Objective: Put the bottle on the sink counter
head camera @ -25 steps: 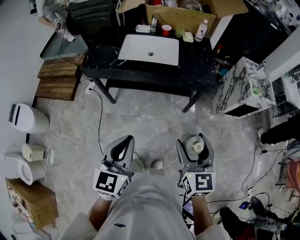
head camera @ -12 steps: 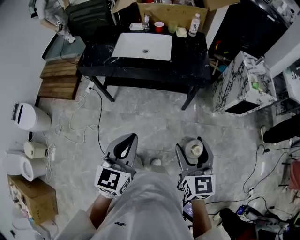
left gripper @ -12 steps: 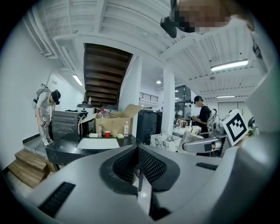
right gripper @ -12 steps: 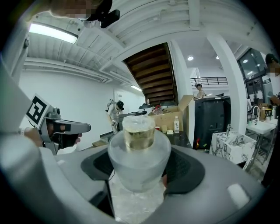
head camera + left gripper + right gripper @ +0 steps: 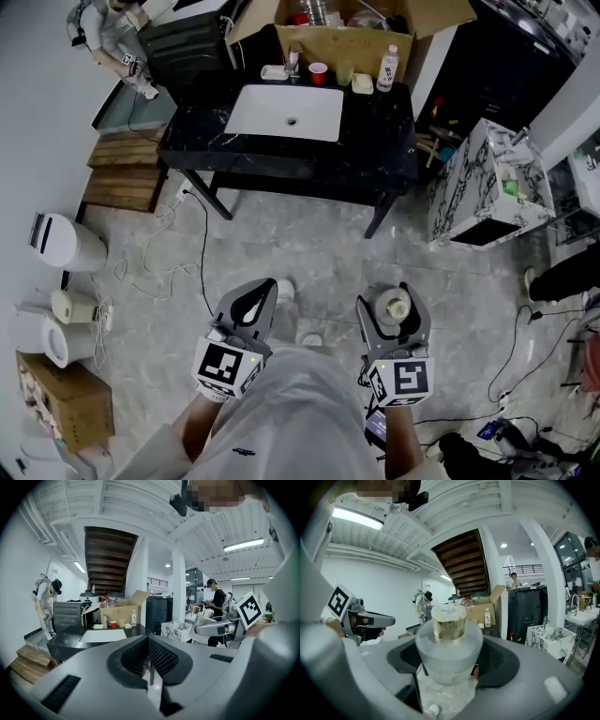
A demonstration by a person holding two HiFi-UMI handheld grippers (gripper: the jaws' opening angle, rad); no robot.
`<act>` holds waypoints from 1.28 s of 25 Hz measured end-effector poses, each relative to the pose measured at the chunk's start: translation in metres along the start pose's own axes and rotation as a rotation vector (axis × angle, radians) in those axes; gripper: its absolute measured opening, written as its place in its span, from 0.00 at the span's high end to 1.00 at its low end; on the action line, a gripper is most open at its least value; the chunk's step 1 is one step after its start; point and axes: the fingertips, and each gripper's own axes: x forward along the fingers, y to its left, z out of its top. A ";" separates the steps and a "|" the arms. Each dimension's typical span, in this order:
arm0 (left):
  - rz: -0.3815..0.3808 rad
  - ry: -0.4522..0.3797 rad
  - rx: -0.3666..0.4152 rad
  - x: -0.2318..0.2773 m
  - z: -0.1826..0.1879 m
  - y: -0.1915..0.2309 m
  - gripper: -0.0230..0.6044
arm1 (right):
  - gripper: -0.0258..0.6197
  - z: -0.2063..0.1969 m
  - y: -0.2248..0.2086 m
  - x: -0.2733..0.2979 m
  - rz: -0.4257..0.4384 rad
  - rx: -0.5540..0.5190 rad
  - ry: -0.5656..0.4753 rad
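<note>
Right tongs (image 5: pixel 392 305) are clamped on the frosted bottle (image 5: pixel 449 641), carried upright above the floor and well short of the black worktop's (image 5: pixel 375 141) front edge, with the white sink (image 5: pixel 286 112) beyond. Left tongs (image 5: pixel 149 653) are pressed together with nothing between them.

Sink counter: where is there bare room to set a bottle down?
The black counter is bare on both sides of the white basin and along its front. The back edge is crowded: soap dish, faucet, red cup, small bottle.
</note>
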 end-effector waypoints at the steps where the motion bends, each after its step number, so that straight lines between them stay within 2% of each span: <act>1: 0.002 -0.004 -0.008 0.003 0.002 0.002 0.95 | 0.43 0.002 -0.002 0.003 -0.002 0.000 -0.002; 5: -0.010 -0.030 -0.038 0.022 0.010 0.011 0.95 | 0.43 0.004 -0.007 0.020 -0.016 0.006 -0.011; 10: -0.046 -0.036 -0.029 0.053 0.014 0.023 0.95 | 0.43 0.005 -0.016 0.050 -0.021 -0.025 0.004; 23: -0.089 -0.030 -0.042 0.156 0.047 0.116 0.95 | 0.43 0.047 -0.039 0.172 -0.048 0.010 0.021; 32: -0.157 -0.044 -0.065 0.211 0.069 0.170 0.95 | 0.43 0.062 -0.052 0.241 -0.131 0.025 0.048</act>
